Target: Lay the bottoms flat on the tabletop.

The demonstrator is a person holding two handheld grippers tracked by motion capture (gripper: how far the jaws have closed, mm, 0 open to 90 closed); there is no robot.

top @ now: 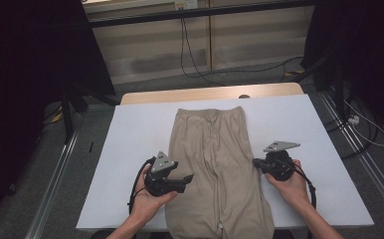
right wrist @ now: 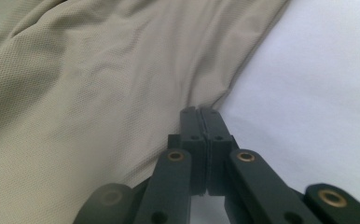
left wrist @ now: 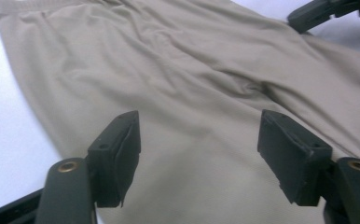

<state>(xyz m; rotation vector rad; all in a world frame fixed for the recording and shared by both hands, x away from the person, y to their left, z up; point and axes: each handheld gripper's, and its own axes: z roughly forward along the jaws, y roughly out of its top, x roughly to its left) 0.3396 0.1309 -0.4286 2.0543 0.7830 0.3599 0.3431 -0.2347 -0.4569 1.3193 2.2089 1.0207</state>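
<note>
Trousers [top: 217, 169], beige, flat on white table [top: 130, 144], waistband far, hems hanging over near edge. Thin knit, fine mesh texture in both gripper views; judged light, limp, no stiffness, likely to drape and slide over smooth tabletop rather than hold shape. Not fragile. Soft creases along centre seam.

Left gripper [top: 187, 178] at left edge of cloth, around thigh level, jaws apart, nothing between them; in left gripper view [left wrist: 199, 154] fabric lies under the gap, pads not pressing. Best hold here judged to be outer side seam or doubled edge, both layers pinched, since a single layer would peel away.

Right gripper [top: 255, 163] at right edge of trousers, jaws together; in right gripper view [right wrist: 200, 114] tips meet just at fabric border where cloth puckers toward them. Cannot tell whether a fold is caught or tips merely touch edge. Matched height on both sides judged needed, else cloth skews when lifted.
</note>
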